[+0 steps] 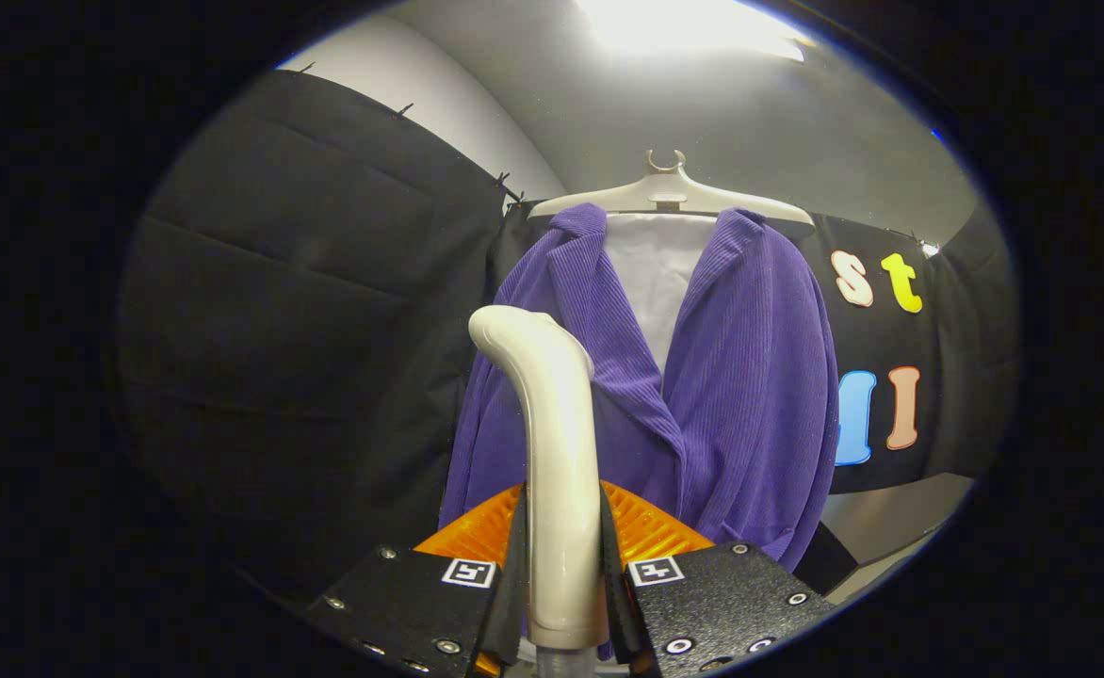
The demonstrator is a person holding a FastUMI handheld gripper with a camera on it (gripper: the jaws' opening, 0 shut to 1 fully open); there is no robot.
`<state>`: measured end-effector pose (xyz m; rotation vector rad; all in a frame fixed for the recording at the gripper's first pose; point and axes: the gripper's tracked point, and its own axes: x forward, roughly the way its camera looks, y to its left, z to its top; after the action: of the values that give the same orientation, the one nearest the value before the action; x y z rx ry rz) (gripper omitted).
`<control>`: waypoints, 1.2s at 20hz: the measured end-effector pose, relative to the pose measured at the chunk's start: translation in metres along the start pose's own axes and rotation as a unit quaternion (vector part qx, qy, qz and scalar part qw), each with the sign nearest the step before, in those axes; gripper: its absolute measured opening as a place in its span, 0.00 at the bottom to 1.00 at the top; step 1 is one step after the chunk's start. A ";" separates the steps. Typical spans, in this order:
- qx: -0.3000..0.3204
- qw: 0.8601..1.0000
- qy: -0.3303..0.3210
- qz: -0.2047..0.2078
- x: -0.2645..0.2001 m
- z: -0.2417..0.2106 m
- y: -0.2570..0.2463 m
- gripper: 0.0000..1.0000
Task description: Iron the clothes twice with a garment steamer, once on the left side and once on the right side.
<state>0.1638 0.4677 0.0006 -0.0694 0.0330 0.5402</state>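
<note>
In the gripper view, the gripper (561,565) had its jaws pressed on the cream handle of the garment steamer (552,452), one finger on each side, so the handle stood upright between them and curved at the top toward the left. Just beyond the handle hung the purple ribbed jacket (731,395) on a white hanger (670,193), open at the front over a white inner panel (656,273). Black cloth covered the far wall.
</note>
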 end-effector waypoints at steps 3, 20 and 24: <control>0.001 0.999 0.033 0.003 -0.010 -0.036 0.005 0.36; -0.007 0.990 0.140 0.023 -0.066 -0.167 0.015 0.37; 0.000 0.986 0.166 0.029 -0.076 -0.195 0.015 0.37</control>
<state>0.0879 0.4270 -0.1910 -0.1578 0.3604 0.5816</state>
